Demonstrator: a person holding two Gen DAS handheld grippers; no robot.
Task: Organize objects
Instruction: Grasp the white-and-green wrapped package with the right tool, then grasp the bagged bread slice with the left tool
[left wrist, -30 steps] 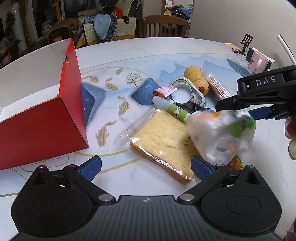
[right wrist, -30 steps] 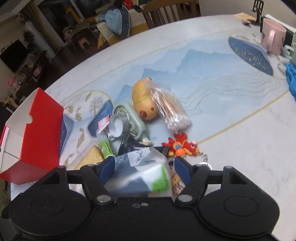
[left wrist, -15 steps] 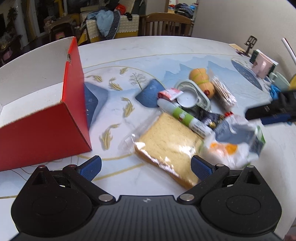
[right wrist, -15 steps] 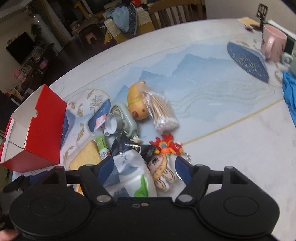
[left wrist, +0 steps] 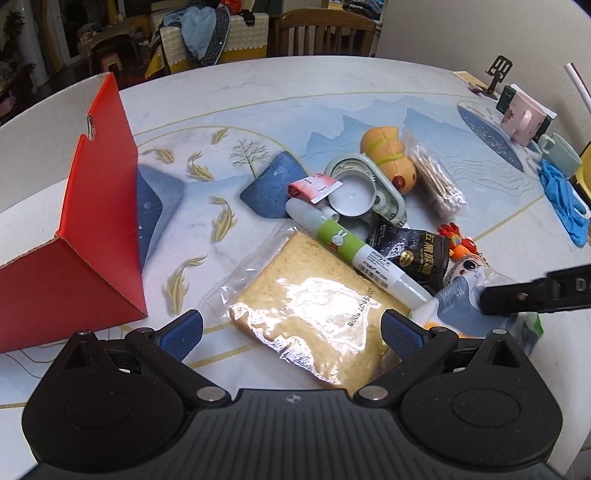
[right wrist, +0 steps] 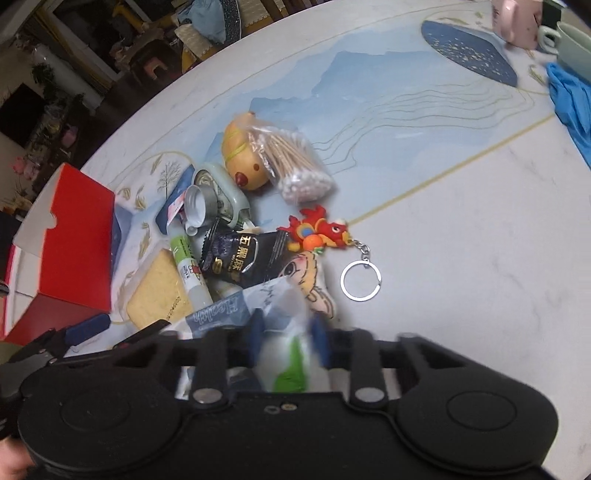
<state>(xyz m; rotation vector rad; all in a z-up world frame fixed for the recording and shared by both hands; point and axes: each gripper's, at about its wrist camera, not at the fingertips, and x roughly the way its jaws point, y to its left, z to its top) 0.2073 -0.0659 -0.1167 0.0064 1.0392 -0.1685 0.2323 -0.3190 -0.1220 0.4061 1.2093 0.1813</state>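
Note:
My right gripper [right wrist: 286, 341] is shut on a crinkly white, blue and green plastic packet [right wrist: 258, 314], low over the table; the packet also shows in the left wrist view [left wrist: 465, 306]. My left gripper [left wrist: 291, 328] is open and empty, over a bagged slice of bread [left wrist: 314, 310]. A red open box [left wrist: 81, 240] stands at the left. A pile lies in the middle: a green-and-white glue stick [left wrist: 354, 254], a black snack packet [left wrist: 410, 251], a tape dispenser [left wrist: 365, 188], a yellow toy [left wrist: 391, 158], cotton swabs [left wrist: 436, 181] and a red dragon keychain [right wrist: 317, 232].
A pink mug [left wrist: 521, 118], a pale green cup [left wrist: 561, 155] and blue gloves [left wrist: 565, 199] sit at the table's far right edge. A wooden chair [left wrist: 325, 33] stands behind the table. The table [right wrist: 461, 229] runs off to the right.
My right gripper has lowered with the plastic packet and its jaws have closed tighter on it. The left gripper has stayed open over the bread.

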